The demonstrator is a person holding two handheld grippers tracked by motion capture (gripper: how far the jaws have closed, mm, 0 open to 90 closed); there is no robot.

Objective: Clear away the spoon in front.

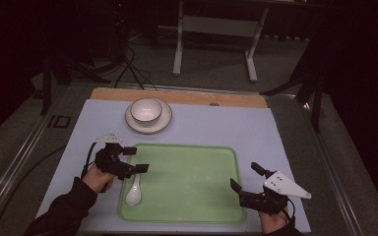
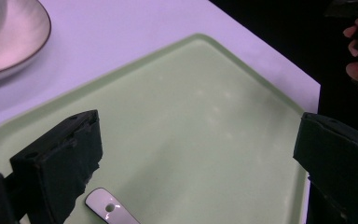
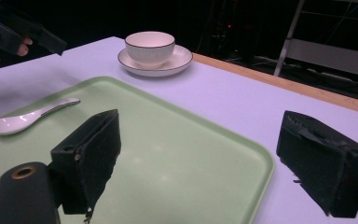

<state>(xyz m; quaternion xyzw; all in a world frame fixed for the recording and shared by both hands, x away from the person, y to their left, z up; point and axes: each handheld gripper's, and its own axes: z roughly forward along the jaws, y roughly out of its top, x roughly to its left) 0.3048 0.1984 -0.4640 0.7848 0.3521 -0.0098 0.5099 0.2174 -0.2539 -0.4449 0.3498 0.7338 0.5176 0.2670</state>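
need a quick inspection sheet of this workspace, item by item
surface: pale blue mat over a table with a wooden far edge
job's things: green tray; white spoon lying at its left edge; white bowl on a saucer beyond the tray
clutter: nothing seen
grippers: left gripper open above the spoon handle; right gripper open at the tray's right edge; both empty
cables: black cable trailing from the left gripper; more on the floor
surroundings: dark room, white frame legs behind
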